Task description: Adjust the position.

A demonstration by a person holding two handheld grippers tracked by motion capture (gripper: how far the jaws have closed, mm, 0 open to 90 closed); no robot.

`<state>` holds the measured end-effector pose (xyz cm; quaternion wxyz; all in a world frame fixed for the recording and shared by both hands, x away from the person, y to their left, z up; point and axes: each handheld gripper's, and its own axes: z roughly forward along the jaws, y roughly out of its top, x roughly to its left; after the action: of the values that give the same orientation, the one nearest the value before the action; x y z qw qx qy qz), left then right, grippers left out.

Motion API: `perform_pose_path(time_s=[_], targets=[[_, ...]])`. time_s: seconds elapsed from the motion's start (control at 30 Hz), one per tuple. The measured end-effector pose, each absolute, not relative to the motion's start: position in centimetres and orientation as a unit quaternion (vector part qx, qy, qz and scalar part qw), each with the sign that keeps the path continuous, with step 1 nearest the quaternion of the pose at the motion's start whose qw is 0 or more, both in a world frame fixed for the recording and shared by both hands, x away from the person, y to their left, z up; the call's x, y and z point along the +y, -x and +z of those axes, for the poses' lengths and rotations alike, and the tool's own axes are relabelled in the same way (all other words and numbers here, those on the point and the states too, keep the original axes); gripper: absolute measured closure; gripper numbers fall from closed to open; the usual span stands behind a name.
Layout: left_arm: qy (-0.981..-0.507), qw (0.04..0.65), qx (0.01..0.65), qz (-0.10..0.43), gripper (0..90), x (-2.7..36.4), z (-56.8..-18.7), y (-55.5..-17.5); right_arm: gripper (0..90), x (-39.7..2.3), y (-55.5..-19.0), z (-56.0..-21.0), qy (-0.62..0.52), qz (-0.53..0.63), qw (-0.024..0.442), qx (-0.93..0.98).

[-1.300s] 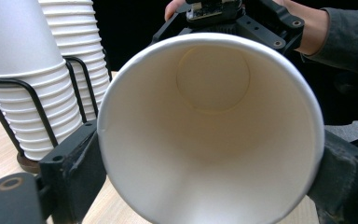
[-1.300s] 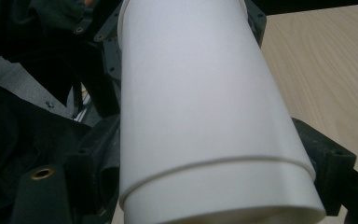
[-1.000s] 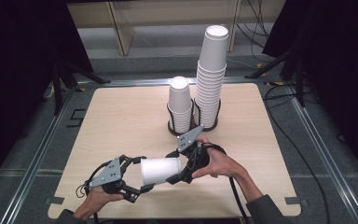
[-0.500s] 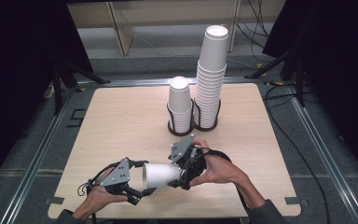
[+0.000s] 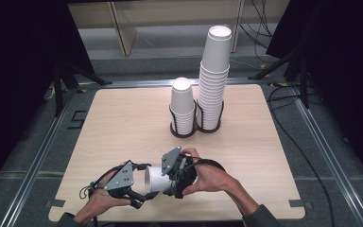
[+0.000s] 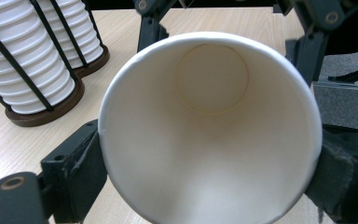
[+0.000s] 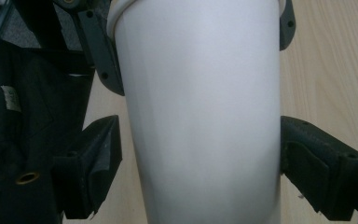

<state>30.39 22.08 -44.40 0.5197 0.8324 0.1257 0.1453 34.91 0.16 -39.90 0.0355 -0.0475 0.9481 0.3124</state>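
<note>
As our right gripper (image 5: 172,182) slid closer along the paper cup (image 5: 157,179) lying above the table's (image 5: 123,123) near edge, both grippers pinched it, the left gripper (image 5: 139,191) at the rim, suggesting a handover. Our left gripper view revealed the cup's empty inside.

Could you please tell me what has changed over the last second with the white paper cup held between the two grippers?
The right gripper has slid leftward along the white paper cup toward the left gripper, closing the gap. The left gripper kept its place at the cup's rim. The two stacks of white cups in black wire holders stayed put.
</note>
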Motion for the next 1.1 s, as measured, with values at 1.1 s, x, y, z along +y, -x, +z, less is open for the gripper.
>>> perform_pose_path(time_s=[1.1], targets=[[-0.709,0.655,0.22,0.14,13.9,24.3,-44.0,-30.9,19.5,-3.0,-37.3,-41.0,-0.035,0.457,0.014,0.888]])
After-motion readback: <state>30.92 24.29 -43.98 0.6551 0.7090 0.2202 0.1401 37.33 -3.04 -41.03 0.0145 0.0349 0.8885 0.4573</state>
